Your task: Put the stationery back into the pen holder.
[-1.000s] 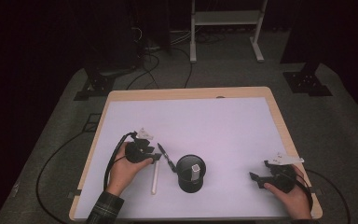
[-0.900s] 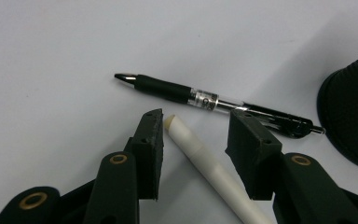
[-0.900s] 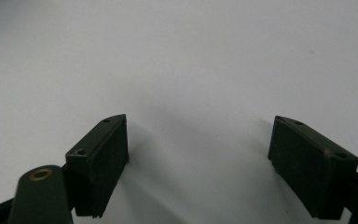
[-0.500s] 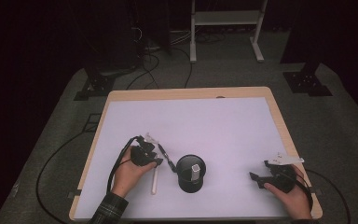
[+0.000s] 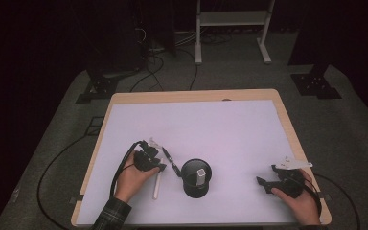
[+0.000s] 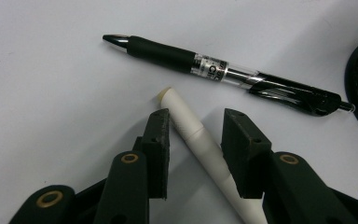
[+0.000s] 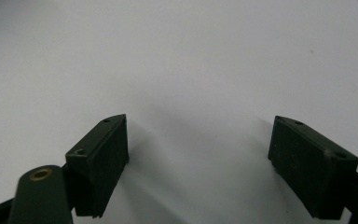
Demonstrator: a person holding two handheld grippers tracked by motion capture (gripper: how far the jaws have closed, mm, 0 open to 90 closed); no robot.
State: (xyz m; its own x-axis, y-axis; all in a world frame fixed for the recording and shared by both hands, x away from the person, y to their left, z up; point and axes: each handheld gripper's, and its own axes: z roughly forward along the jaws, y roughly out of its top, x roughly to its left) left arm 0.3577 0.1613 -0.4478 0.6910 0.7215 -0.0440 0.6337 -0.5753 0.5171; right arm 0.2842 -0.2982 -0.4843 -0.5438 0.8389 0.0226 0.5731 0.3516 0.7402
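Table: white top with a pale wood rim, takes up the middle and lower part of the high view; dark floor and cables beyond it in the upper half.

Black round holder: lower centre of the high view, standing on the table, a small pale block inside it. Its dark edge also shows at the right border of the left gripper view.

Left gripper: lower left of centre in the high view, held in the person's left hand, plaid cuff at the bottom edge. In the left gripper view its jaws rise from the bottom, partly open, one on each side of the white pen; the left jaw looks close to or touching the barrel, a gap shows on the right side. Not clamped.

Right gripper: lower right of the high view, held in the right hand, well apart from the holder. Right gripper view: jaws spread wide over bare table, nothing between them.

White pen: lies flat, running diagonally from bottom centre toward the middle of the left gripper view, tip just past the jaw ends; in the high view, just left of the holder.

Black pen: upper half of the left gripper view, lying flat beyond the white pen, clear barrel section, its right end near the holder.
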